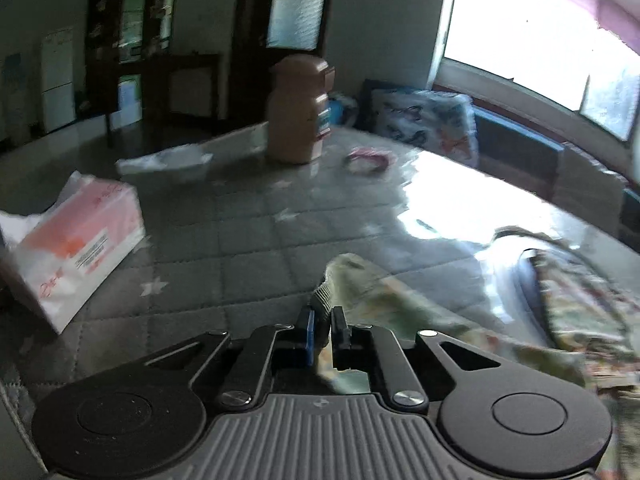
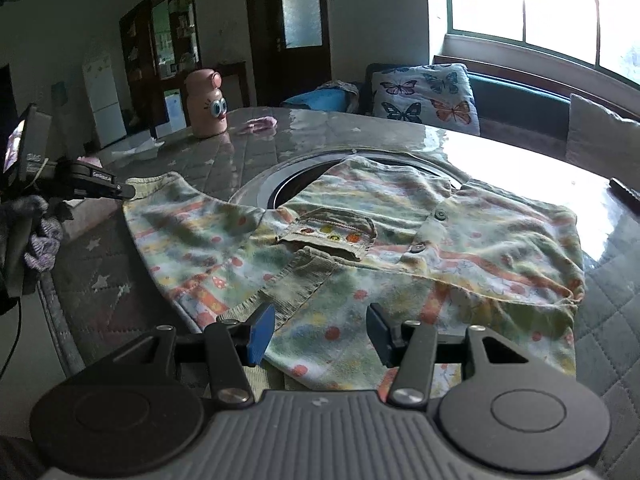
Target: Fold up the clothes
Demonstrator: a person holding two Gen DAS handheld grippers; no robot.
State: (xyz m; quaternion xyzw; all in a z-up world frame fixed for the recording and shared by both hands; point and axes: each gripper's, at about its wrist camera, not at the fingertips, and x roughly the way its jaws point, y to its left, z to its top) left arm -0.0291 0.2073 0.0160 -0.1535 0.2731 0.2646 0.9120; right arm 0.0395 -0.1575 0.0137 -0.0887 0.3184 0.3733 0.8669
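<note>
Two grippers worked a child's patterned shirt [image 2: 360, 232] spread on the table [image 2: 500, 160]: the left gripper [image 1: 322, 320] clenched its cuff at nine o'clock, the right gripper [image 2: 320, 328] hovered released over the hem; the next move likely called for folding that sleeve inward

window [image 2: 560, 4] bright | door [image 2: 298, 16] dark | butterfly cushion [image 2: 426, 94] | fridge [image 2: 102, 100]

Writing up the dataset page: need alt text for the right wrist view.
A small patterned shirt lies spread on a glossy quilted table, with the open right hand-held gripper hovering at its near edge. At far left, the left hand-held gripper pinches a sleeve cuff; a pink bottle stands behind.
</note>
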